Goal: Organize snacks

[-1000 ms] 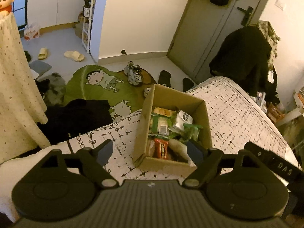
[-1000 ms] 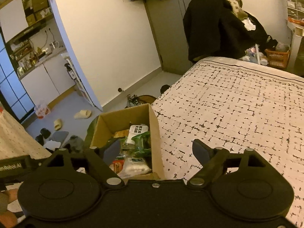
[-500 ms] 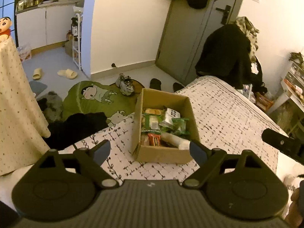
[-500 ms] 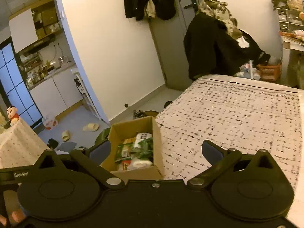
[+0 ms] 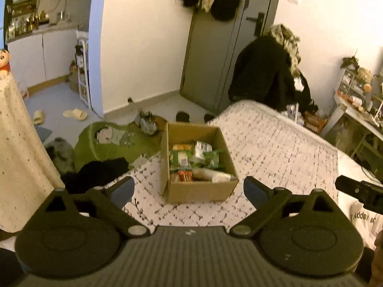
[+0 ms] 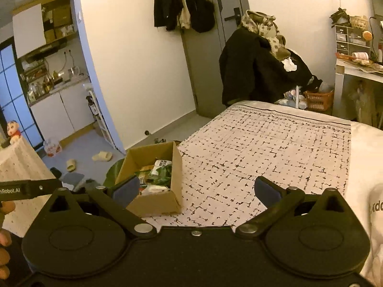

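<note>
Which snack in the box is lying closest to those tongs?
The pale cream packet, lying against the cardboard box's near wall beside an orange-red one; the green packets sit farther back.

Wide bare bedspread (image 6: 263, 155) right of the cardboard box (image 5: 198, 191), nothing lying there. Box top is open, snack packets (image 5: 195, 159) filling it nearly to the rim. Left of the box the bed edge drops off to cluttered floor.
</note>
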A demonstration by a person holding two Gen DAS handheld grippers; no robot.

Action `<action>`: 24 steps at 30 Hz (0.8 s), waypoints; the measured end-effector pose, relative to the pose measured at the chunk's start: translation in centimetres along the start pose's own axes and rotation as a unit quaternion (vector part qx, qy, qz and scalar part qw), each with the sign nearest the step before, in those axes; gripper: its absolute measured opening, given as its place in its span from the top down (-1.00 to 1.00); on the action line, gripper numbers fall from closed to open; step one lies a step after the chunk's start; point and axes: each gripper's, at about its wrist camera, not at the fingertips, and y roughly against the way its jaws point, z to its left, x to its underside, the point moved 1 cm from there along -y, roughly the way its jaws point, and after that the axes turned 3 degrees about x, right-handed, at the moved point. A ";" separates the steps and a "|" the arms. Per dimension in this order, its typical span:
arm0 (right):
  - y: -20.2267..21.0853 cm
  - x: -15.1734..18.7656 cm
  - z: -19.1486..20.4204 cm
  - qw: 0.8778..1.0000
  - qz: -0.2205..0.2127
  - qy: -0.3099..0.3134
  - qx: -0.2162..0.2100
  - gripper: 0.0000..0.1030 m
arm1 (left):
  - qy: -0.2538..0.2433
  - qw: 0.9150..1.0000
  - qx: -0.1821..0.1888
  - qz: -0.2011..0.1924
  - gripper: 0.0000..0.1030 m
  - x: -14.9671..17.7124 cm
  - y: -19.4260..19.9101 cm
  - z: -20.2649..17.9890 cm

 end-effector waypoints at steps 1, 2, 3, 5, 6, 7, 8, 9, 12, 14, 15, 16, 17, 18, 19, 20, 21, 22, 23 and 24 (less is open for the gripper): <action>0.3 -0.1 0.0 1.000 -0.004 -0.002 -0.002 -1.00 | -0.006 1.000 0.003 -0.005 -0.88 0.1 0.2 -0.2; 0.7 -0.2 0.1 1.000 -0.008 0.002 -0.005 -1.00 | -0.008 1.000 0.005 -0.006 -0.88 0.1 0.5 -0.3; 0.9 -0.3 0.3 1.000 -0.010 0.008 -0.003 -1.00 | -0.007 1.000 0.008 -0.007 -0.88 0.1 0.7 -0.4; 1.3 -0.5 0.7 1.000 -0.015 0.024 0.002 -1.00 | -0.008 1.000 0.013 -0.008 -0.88 0.1 1.2 -0.4; 1.6 -0.5 0.8 0.999 -0.015 0.029 0.004 -1.00 | -0.011 1.000 0.013 -0.008 -0.88 0.1 1.3 -0.4; 1.8 -0.4 0.8 0.999 -0.015 0.031 0.004 -1.00 | -0.014 1.000 0.014 -0.006 -0.88 0.1 1.5 -0.5; 2.0 -0.3 0.8 0.999 -0.014 0.032 0.001 -1.00 | -0.015 1.000 0.016 -0.004 -0.88 0.2 1.7 -0.6; 2.1 -0.2 0.8 0.999 -0.013 0.032 -0.003 -1.00 | -0.015 1.000 0.018 -0.004 -0.88 0.2 1.9 -0.6; 2.5 -0.1 0.8 0.999 -0.012 0.029 -0.004 -1.00 | -0.020 1.000 0.021 -0.006 -0.88 0.2 2.5 -0.7; 2.6 0.1 0.9 0.999 -0.014 0.030 -0.008 -1.00 | -0.021 0.999 0.024 0.001 -0.88 0.2 2.7 -0.7; 2.7 0.1 0.9 0.999 -0.015 0.030 -0.008 -1.00 | -0.016 1.000 0.023 0.006 -0.88 0.1 2.8 -0.6; 2.7 0.2 0.9 0.999 -0.015 0.028 -0.008 -1.00 | -0.014 1.000 0.018 0.007 -0.88 0.1 3.0 -0.5; 2.6 0.2 0.8 1.000 -0.013 0.026 -0.011 -1.00 | -0.016 1.000 0.016 0.006 -0.88 0.1 3.2 -0.5; 2.6 0.2 0.8 1.000 -0.011 0.025 -0.012 -1.00 | -0.018 1.000 0.016 0.004 -0.88 0.1 3.4 -0.4; 2.6 0.2 0.9 1.000 -0.009 0.025 -0.012 -1.00 | -0.020 1.000 0.014 0.004 -0.88 0.1 3.5 -0.5; 2.6 0.1 0.9 1.000 -0.008 0.025 -0.012 -1.00 | -0.020 1.000 0.010 0.005 -0.88 0.1 3.5 -0.4; 2.7 0.1 0.9 1.000 -0.008 0.024 -0.015 -1.00 | -0.020 1.000 0.010 0.006 -0.88 0.1 3.5 -0.3; 2.7 0.0 1.0 1.000 -0.009 0.024 -0.017 -1.00 | -0.020 1.000 0.011 0.006 -0.88 0.1 3.5 -0.2; 2.8 0.1 1.1 1.000 -0.008 0.024 -0.016 -1.00 | -0.020 1.000 0.011 0.005 -0.88 0.0 3.6 -0.2; 2.8 0.1 1.1 1.000 -0.008 0.024 -0.016 -1.00 | -0.021 1.000 0.010 0.002 -0.87 0.0 3.7 -0.2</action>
